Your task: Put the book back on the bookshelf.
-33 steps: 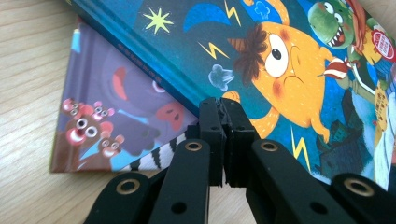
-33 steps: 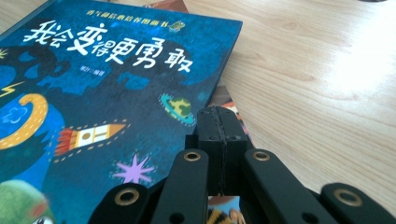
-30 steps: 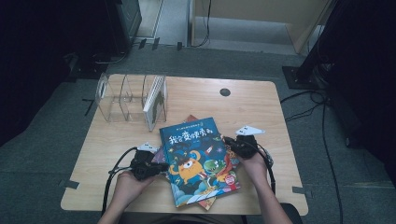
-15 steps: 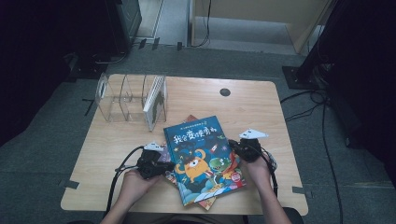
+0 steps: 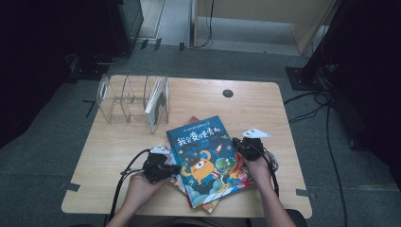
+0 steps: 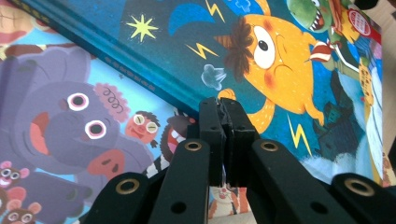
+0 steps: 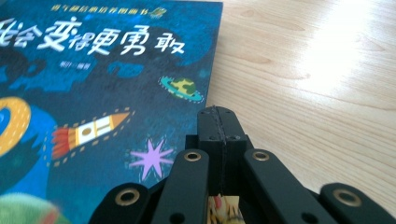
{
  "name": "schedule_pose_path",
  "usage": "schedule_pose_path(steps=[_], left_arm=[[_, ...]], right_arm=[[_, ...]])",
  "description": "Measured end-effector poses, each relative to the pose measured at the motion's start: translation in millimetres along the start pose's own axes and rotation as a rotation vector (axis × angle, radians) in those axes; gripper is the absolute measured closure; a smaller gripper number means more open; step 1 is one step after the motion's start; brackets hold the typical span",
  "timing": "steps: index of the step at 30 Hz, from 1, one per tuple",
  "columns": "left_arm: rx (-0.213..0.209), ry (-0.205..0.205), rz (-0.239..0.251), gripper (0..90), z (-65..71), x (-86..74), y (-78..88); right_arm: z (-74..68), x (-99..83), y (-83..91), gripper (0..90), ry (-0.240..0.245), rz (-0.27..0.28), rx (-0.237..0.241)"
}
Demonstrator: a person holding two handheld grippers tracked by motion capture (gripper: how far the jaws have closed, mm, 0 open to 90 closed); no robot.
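A blue picture book [image 5: 208, 156] with an orange monster on its cover lies on top of a small stack near the table's front edge. Under it is a book with a purple elephant [image 6: 70, 126]. My left gripper [image 5: 172, 169] is shut, its tips [image 6: 219, 105] against the spine edge of the blue book [image 6: 280, 56] with nothing between them. My right gripper [image 5: 236, 142] is shut too, its tips [image 7: 217, 112] at the opposite edge of the blue book [image 7: 93, 93], low over the wooden table [image 7: 317, 93].
A clear acrylic book rack [image 5: 123, 99] stands at the back left with one book [image 5: 158, 101] upright in its right slot. A black round grommet [image 5: 228, 93] sits in the table [image 5: 265, 109] at the back. The stack overhangs toward the front edge.
The left gripper has edged right against the spine, and the blue book has slid slightly right on the stack. The right gripper has barely moved.
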State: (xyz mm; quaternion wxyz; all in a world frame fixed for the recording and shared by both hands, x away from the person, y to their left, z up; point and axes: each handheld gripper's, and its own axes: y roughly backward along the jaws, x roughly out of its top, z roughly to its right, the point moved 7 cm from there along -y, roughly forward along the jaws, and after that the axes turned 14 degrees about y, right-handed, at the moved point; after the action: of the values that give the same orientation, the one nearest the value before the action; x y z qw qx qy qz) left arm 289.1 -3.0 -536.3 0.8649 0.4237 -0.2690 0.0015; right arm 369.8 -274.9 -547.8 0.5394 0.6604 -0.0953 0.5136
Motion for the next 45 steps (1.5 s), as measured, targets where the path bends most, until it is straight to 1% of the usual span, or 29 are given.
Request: schedule_pose_path(steps=[1, 2, 3, 5, 7, 9, 12, 13, 15, 17, 19, 20, 22, 23, 24, 26, 28, 30, 33, 35, 38, 40, 42, 45], left_arm=[[-0.002, 0.003, -0.002, 88.9, 0.7, -0.8, 0.2], [-0.003, 0.003, 0.001, 88.9, 1.4, -1.5, 0.0], [-0.005, 0.001, -0.001, 88.8, 2.1, -2.4, 0.1], [-0.006, -0.002, 0.0, 88.7, 2.4, -3.2, 0.1], [-0.014, 0.009, 0.005, 89.1, 2.2, -2.4, -0.4], [-0.013, 0.008, 0.012, 89.1, 3.0, -2.3, -1.3], [-0.017, 0.0, 0.011, 88.7, 4.1, -1.9, -2.0], [-0.02, -0.008, -0.003, 87.3, 3.8, -1.4, -1.4], [-0.017, -0.013, -0.003, 82.1, 1.7, 1.1, 0.8], [-0.015, -0.009, 0.006, 77.7, -2.1, 5.0, 4.4], [-0.013, -0.013, 0.016, 70.7, -6.0, 9.4, 8.7], [-0.009, -0.014, 0.03, 68.8, -7.8, 11.6, 11.0], [-0.009, -0.01, 0.036, 63.1, -11.8, 15.5, 14.6], [0.0, -0.012, 0.041, 60.1, -14.1, 17.5, 15.6], [0.019, -0.029, 0.045, 58.5, -17.1, 19.4, 16.9], [0.036, -0.043, 0.051, 54.3, -21.4, 23.0, 18.3], [0.04, -0.053, 0.062, 50.7, -25.6, 27.0, 19.2], [0.043, -0.06, 0.067, 47.7, -30.1, 31.1, 19.4], [0.039, -0.062, 0.086, 45.2, -36.3, 38.2, 18.7], [0.027, -0.067, 0.085, 43.7, -40.2, 42.1, 16.9], [0.039, -0.073, 0.063, 41.7, -46.1, 46.7, 13.5], [0.044, -0.081, 0.064, 40.9, -47.9, 49.9, 12.0], [0.042, -0.086, 0.062, 40.6, -49.5, 53.6, 11.4], [0.025, -0.074, 0.054, 40.7, -52.8, 60.1, 10.3]], right_arm=[[-0.1, 1.1, -1.4, 90.0, -0.017, -0.008, 0.002], [0.5, 3.3, -2.6, 90.0, -0.02, -0.022, 0.005], [0.4, 5.1, -4.2, 90.0, -0.009, -0.03, 0.004], [0.1, 6.5, -6.8, 90.0, 0.009, -0.018, 0.0], [1.2, 6.6, -8.0, 90.0, -0.001, -0.008, 0.007], [2.1, 6.6, -9.4, 90.0, -0.009, -0.003, 0.007], [3.8, 6.5, -11.8, 90.0, 0.011, 0.003, 0.006], [4.5, 6.2, -12.8, 89.2, 0.02, 0.007, 0.009], [6.1, 6.2, -12.6, 85.2, 0.025, 0.01, 0.002], [7.6, 6.7, -9.7, 83.3, 0.035, 0.018, -0.006], [9.8, 6.8, -6.7, 80.4, 0.022, 0.024, -0.004], [10.2, 6.5, -5.5, 79.7, 0.011, 0.023, 0.0], [11.1, 5.8, -2.8, 76.1, 0.008, 0.023, 0.005], [11.0, 5.5, -1.1, 75.0, 0.001, 0.021, 0.009], [10.8, 5.1, 0.8, 72.9, -0.001, 0.02, 0.013], [10.1, 3.8, 4.7, 69.1, -0.004, 0.013, 0.025], [9.0, 2.0, 8.3, 67.0, -0.009, 0.014, 0.038], [7.7, -0.9, 12.4, 65.3, -0.008, 0.015, 0.037], [4.5, -4.6, 18.0, 63.2, -0.005, 0.011, 0.048], [1.4, -6.8, 21.8, 61.7, -0.002, 0.01, 0.055], [-2.9, -10.3, 26.7, 59.7, 0.001, 0.01, 0.063], [-6.2, -13.3, 29.6, 58.8, 0.006, 0.005, 0.069], [-9.2, -15.8, 33.1, 58.3, 0.007, 0.002, 0.074], [-13.0, -19.9, 38.7, 56.7, 0.012, 0.0, 0.075]])
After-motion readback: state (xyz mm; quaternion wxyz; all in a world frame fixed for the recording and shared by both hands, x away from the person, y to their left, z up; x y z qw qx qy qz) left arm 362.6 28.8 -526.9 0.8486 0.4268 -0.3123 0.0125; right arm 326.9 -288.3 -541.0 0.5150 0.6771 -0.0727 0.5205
